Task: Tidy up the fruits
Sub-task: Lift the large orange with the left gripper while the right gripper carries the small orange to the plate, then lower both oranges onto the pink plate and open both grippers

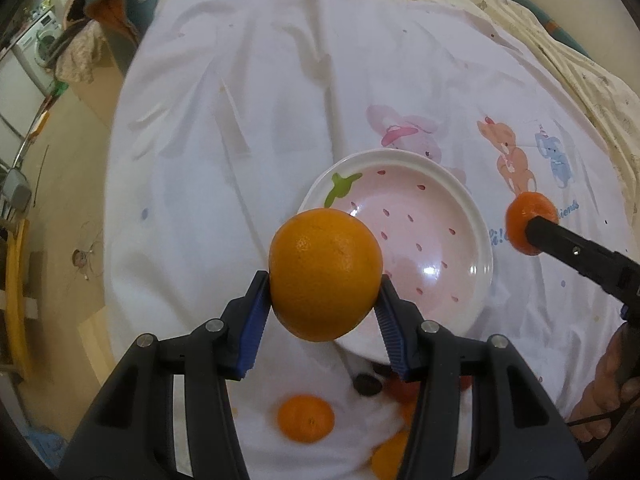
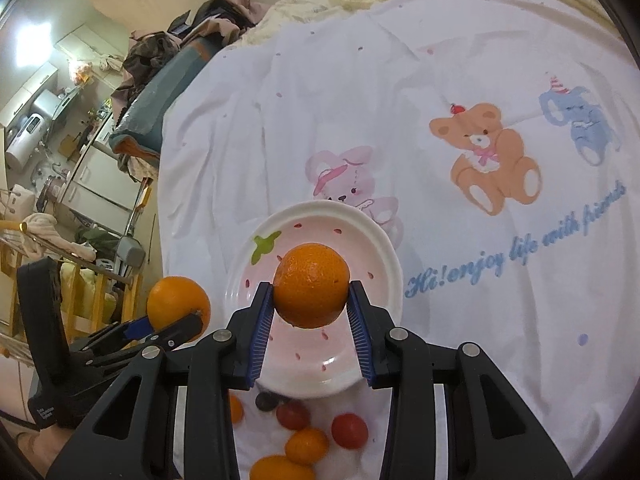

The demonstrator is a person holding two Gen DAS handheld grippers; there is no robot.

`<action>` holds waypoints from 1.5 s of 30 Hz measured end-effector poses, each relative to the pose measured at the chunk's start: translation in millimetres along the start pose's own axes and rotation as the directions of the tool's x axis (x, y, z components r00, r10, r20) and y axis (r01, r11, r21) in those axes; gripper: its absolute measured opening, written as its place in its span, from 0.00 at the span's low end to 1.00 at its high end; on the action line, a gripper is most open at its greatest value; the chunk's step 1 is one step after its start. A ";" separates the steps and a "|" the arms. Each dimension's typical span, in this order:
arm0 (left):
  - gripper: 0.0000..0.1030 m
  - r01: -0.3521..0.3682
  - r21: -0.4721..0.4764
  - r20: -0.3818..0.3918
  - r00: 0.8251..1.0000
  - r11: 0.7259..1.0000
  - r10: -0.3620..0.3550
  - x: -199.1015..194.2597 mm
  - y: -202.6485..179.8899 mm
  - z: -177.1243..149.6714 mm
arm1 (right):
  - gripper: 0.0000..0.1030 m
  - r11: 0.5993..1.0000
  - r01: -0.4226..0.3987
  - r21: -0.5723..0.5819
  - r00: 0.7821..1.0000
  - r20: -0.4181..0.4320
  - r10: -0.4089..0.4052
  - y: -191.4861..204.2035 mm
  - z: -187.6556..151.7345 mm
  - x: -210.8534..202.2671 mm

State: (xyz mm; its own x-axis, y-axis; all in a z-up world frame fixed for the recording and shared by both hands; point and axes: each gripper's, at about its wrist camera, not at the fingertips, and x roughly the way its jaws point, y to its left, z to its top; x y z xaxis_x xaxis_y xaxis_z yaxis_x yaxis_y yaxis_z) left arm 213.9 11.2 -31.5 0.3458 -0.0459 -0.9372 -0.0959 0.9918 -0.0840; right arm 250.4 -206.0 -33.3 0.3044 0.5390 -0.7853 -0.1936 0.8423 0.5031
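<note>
my left tongs [image 1: 325, 300] are closed on a big orange [image 1: 325, 274], held above the near-left rim of the strawberry-print plate [image 1: 478, 236] on the white bedsheet [image 1: 240, 120]. my right tongs [image 2: 311, 308] clamp a smaller mandarin [image 2: 311, 285] over the plate's middle. on the sheet just nearer me than the plate lie loose pieces: another mandarin [image 1: 306, 418], two red cherry tomatoes [image 2: 349, 431], a dark round fruit [image 2: 267, 401].

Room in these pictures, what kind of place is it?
Probably a lived-in home, working on a bed: a cartoon-print sheet, a washing machine off to the side, and piled clothes behind.
</note>
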 end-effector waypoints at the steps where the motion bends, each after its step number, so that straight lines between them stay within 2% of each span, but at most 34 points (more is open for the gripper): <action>1: 0.46 0.000 0.001 -0.005 1.000 1.000 0.000 4.6 0.0 2.4 | 0.38 1.000 0.001 -0.001 1.000 -0.009 -0.001 -0.7 1.3 5.7; 6: 0.46 0.018 0.006 -0.048 0.999 1.000 -0.017 25.5 -0.2 8.8 | 0.38 1.000 0.003 0.002 0.998 -0.062 -0.003 -4.2 9.3 34.2; 11: 0.46 0.035 0.009 -0.095 0.995 0.999 -0.034 48.1 -0.9 12.0 | 0.38 0.999 -0.029 0.025 0.990 -0.136 0.032 -5.3 16.7 67.0; 14: 0.46 0.061 0.010 -0.098 0.993 0.998 -0.060 55.5 -2.8 17.8 | 0.38 0.999 -0.025 0.029 0.987 -0.159 0.029 -6.1 20.2 81.9; 23: 0.46 0.104 0.035 -0.114 0.989 0.994 -0.099 77.4 -20.0 37.6 | 0.38 0.996 -0.006 0.093 0.983 -0.180 0.023 -28.5 29.5 102.8; 31: 0.47 0.126 0.061 -0.107 0.987 0.990 -0.119 87.6 -34.9 46.9 | 0.41 0.983 -0.065 0.171 0.981 -0.171 0.094 -43.3 31.6 105.0; 38: 0.49 0.136 0.052 -0.114 0.985 0.989 -0.130 90.2 -33.3 47.0 | 0.42 0.967 -0.101 0.236 0.976 -0.163 0.142 -48.7 32.7 105.8; 41: 0.50 0.127 0.066 -0.119 0.986 0.990 -0.118 90.4 -34.1 45.9 | 0.54 0.964 -0.122 0.238 0.976 -0.148 0.160 -47.5 34.0 104.0; 42: 0.50 0.124 0.072 -0.120 0.986 0.990 -0.115 90.4 -34.8 45.5 | 0.55 0.963 -0.126 0.237 0.976 -0.143 0.162 -46.3 34.6 103.5; 45: 0.62 0.108 0.075 -0.118 0.988 0.991 -0.099 90.9 -33.9 43.5 | 0.56 0.961 -0.136 0.241 0.975 -0.141 0.173 -45.8 36.3 102.0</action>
State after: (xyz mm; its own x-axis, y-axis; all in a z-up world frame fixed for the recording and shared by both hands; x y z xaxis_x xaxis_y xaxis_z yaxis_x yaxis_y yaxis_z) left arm 289.2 -21.4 -99.1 0.2414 -0.1577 -0.9575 0.0126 0.9871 -0.1594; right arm 324.2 -189.7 -123.4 0.1320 0.6712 -0.7294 -0.0027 0.7361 0.6769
